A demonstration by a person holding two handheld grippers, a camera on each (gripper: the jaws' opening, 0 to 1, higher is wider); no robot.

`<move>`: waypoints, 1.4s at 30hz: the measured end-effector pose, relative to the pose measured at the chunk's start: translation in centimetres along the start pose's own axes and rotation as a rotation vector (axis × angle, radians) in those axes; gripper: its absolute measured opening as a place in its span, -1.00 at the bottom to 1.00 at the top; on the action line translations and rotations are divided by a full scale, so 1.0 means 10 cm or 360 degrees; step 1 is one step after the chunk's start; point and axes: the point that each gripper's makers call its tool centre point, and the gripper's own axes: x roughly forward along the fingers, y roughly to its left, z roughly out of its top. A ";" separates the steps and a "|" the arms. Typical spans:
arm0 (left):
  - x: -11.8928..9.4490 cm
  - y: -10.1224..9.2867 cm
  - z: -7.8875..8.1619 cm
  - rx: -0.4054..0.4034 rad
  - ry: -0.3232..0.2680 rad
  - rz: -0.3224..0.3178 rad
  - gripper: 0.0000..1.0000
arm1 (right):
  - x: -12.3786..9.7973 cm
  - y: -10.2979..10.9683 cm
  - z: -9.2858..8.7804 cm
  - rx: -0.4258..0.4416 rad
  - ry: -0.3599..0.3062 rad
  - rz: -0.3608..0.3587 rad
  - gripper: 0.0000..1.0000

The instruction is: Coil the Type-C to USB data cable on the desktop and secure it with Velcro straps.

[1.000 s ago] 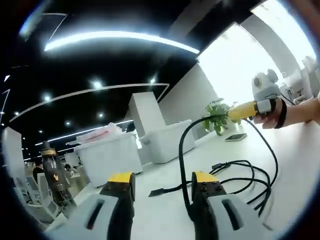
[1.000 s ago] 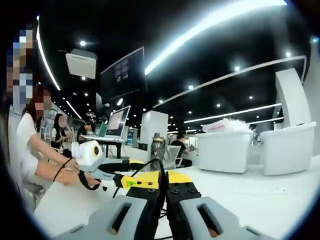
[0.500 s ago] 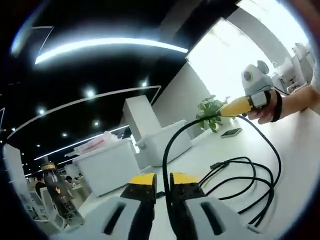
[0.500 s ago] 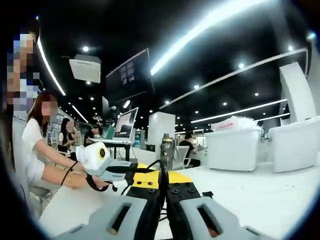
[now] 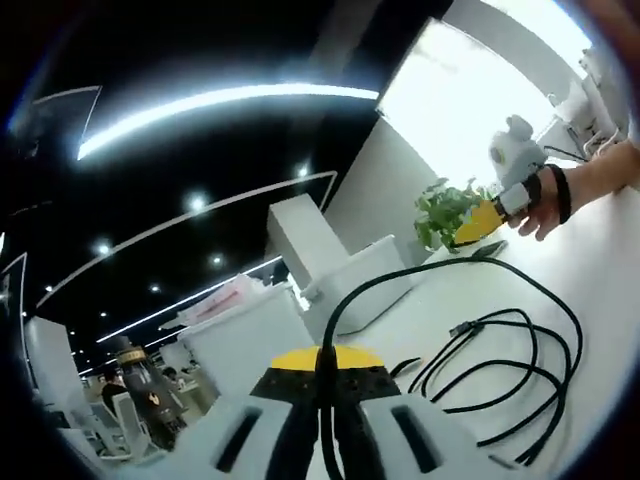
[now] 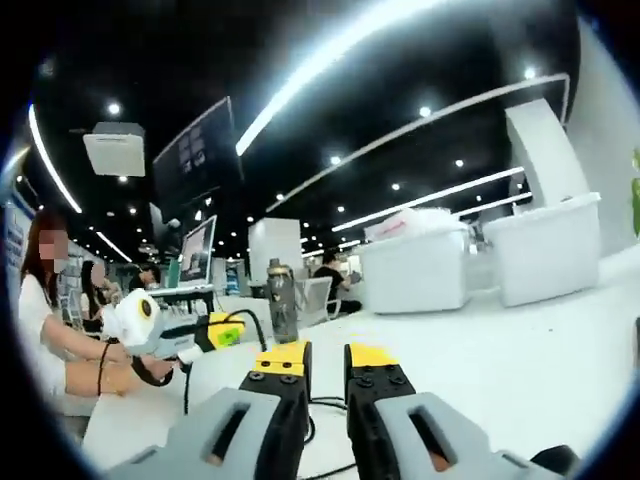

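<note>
two yellow-tipped jaws of the left gripper are pinched together on the black cable in the left gripper view; the cable arches up from them and lies in loose loops on the white table, with the right gripper held by a hand toward the far edge beside a potted plant. in the right gripper view the right gripper has its jaws slightly apart with nothing between them, while the left gripper holds the cable near the table's left edge.
</note>
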 end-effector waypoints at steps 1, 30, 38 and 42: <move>-0.01 0.00 0.03 0.0017 -0.0014 0.0005 -0.91 | 0.03 -0.09 -0.21 -0.0051 0.0138 -0.0051 -0.71; -0.02 -0.16 0.23 0.0006 -0.0118 -0.0043 -0.91 | 0.20 -0.06 -0.78 -0.0476 0.0540 -0.0185 -0.99; -0.03 -0.16 0.22 -0.0007 -0.0117 -0.0040 -0.91 | 0.19 0.04 -0.58 -0.0456 0.0365 -0.0024 -0.86; -0.04 -0.17 0.26 0.0012 -0.0131 -0.0043 -0.91 | 0.27 0.08 -0.64 -0.0469 0.0375 0.0072 -0.71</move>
